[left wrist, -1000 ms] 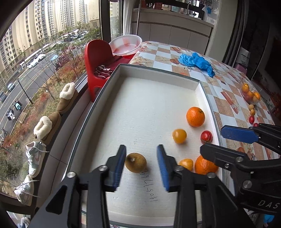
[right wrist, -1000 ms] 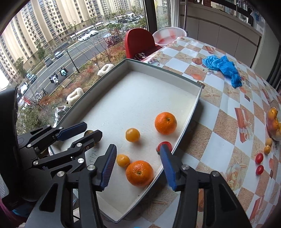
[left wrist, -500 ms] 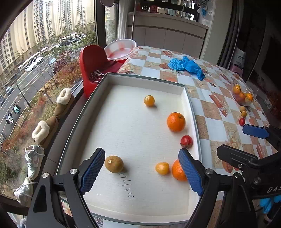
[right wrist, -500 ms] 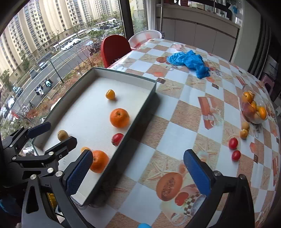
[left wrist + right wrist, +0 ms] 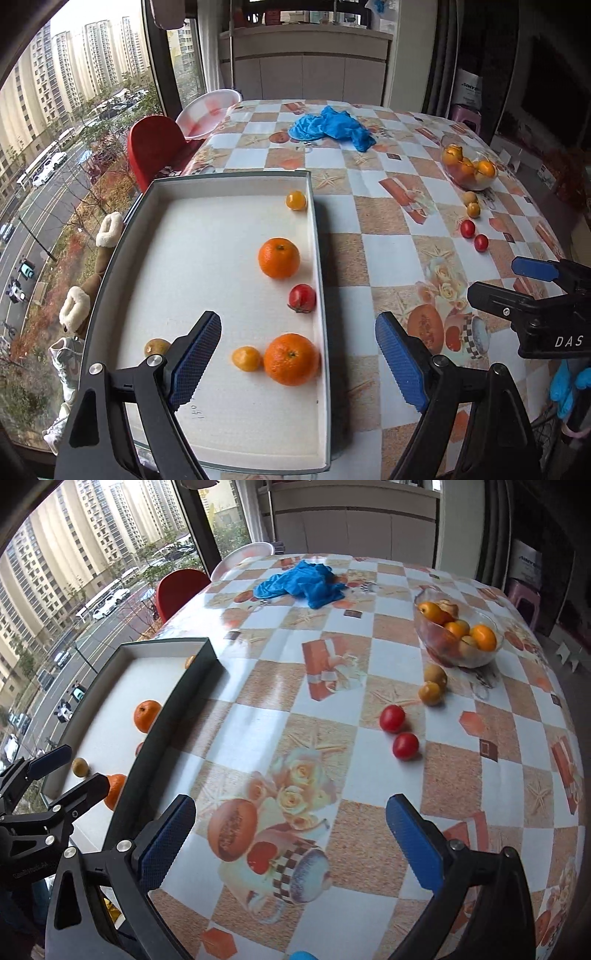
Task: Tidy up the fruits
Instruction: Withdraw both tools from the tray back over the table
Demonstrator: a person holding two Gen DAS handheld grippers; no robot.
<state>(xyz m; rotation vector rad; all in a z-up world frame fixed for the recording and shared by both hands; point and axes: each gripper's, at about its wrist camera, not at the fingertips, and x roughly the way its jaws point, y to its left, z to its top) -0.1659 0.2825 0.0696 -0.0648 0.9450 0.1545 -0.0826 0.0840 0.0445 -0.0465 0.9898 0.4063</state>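
hovering over the tray (image 5: 319,236) with left gripper (image 5: 297,363) spread wide, gripping nothing. gaping empty too, right gripper (image 5: 290,840), red tomatoes (image 5: 392,719) lying at one o'clock.

Left wrist view: small brown fruit (image 5: 156,346) in the tray (image 5: 236,176) partly hidden behind the left gripper's finger (image 5: 195,362); handwriting on the tray floor (image 5: 194,412) mostly covered by that finger, unreadable. Blue-gloved hand (image 5: 567,384) cut off at the right edge. Right wrist view: tray wall (image 5: 162,734) hides part of the middle orange (image 5: 146,715), most of a red fruit (image 5: 139,748) and most of a small yellow fruit (image 5: 190,661). Near orange (image 5: 116,791) partly behind the left gripper arm (image 5: 74,805). Lower fruits in the glass bowl (image 5: 458,657) blurred through the glass, kind not distinguishable. Blue object at bottom edge (image 5: 303,955) cut off, unidentifiable.
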